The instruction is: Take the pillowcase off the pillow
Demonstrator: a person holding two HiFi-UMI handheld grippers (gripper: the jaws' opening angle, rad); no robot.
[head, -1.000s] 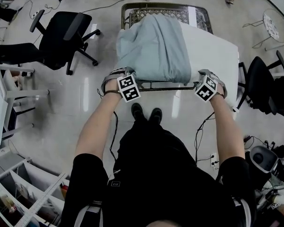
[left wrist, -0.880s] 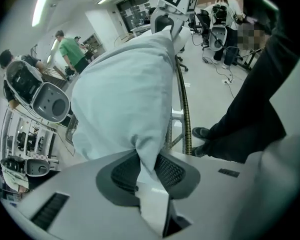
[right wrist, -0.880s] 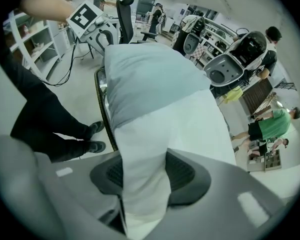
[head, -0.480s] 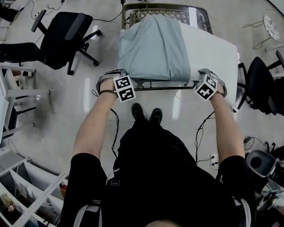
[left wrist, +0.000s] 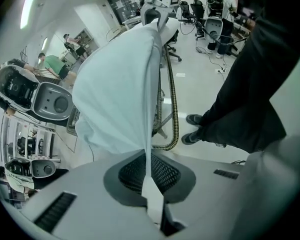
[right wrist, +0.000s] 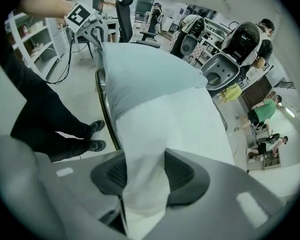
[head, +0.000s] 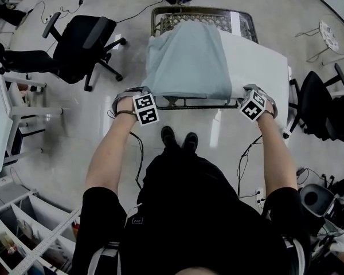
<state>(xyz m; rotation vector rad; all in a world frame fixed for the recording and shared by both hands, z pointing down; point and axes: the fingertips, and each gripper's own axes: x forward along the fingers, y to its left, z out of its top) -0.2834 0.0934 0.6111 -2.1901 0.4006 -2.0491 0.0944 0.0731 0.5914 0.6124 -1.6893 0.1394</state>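
Left gripper (left wrist: pixel 151 184) jaws pressed together on thin pillowcase (left wrist: pixel 115 84) edge; right gripper (right wrist: pixel 145 184) jaws pinching white pillow (right wrist: pixel 190 124) corner. Risk when I pull: thin fabric slips from left pinch, or pillow slides off bench (head: pixel 189 17).

Head view steeply down; gripper views close, sharing pillowcase (head: pixel 186 62)

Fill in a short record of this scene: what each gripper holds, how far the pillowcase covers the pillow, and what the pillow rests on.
left gripper: shut on a thin edge of the pale blue pillowcase
right gripper: clamped on a thick corner of the white pillow
cover: pillowcase over the pillow's left part in the head view; right part bare
support: metal mesh frame
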